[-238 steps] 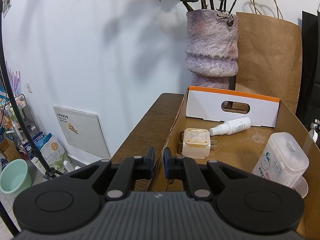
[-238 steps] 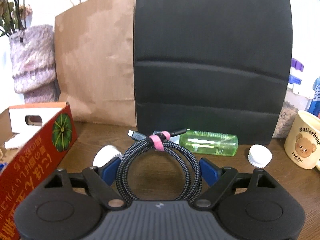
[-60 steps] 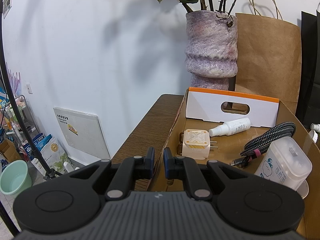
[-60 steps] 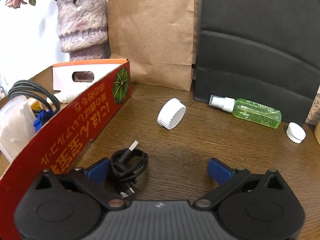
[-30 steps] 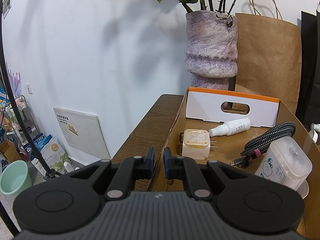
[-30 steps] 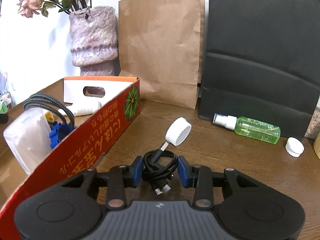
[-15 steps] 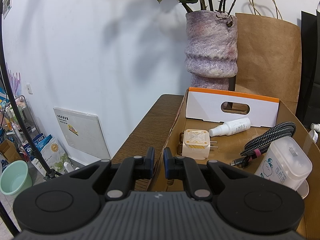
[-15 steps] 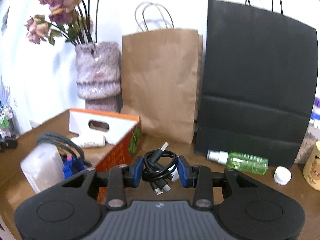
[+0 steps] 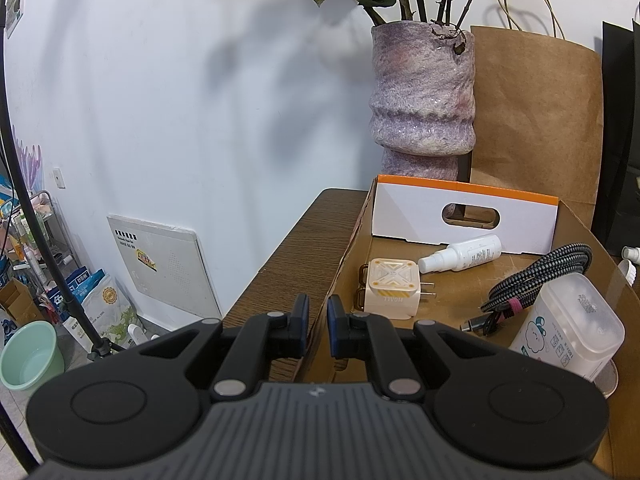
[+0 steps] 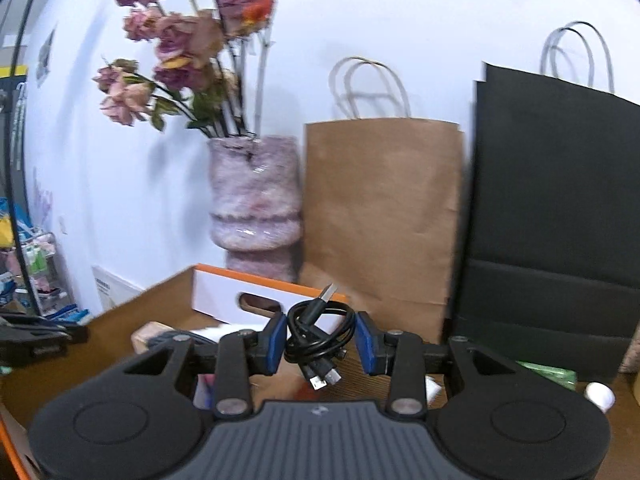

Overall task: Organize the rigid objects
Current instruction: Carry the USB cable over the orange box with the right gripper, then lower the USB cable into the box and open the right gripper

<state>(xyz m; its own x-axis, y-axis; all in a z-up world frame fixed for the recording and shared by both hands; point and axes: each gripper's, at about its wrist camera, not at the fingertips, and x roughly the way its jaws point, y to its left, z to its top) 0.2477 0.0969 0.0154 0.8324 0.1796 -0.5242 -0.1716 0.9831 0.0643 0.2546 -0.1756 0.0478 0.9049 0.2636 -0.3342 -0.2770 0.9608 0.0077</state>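
My right gripper (image 10: 320, 338) is shut on a coiled black USB cable (image 10: 316, 332) and holds it up in the air, by the near right side of the open cardboard box (image 10: 168, 292). In the left wrist view my left gripper (image 9: 318, 320) is shut on the left wall of that cardboard box (image 9: 352, 256). Inside lie a cream charger plug (image 9: 394, 294), a white spray bottle (image 9: 460, 254), a braided grey cable (image 9: 536, 280) and a translucent plastic container (image 9: 568, 328). On the table to the right lie a green spray bottle (image 10: 548, 374) and a white cap (image 10: 598, 394).
A purple vase (image 10: 256, 200) with dried flowers stands behind the box. A brown paper bag (image 10: 380, 216) and a black paper bag (image 10: 552, 220) lean on the wall at the back. The wooden table's left edge (image 9: 280, 256) drops off to the floor.
My right gripper has risen with the black cable and swung left toward the box, and its view has tilted up. The left gripper and the things in the box have not moved.
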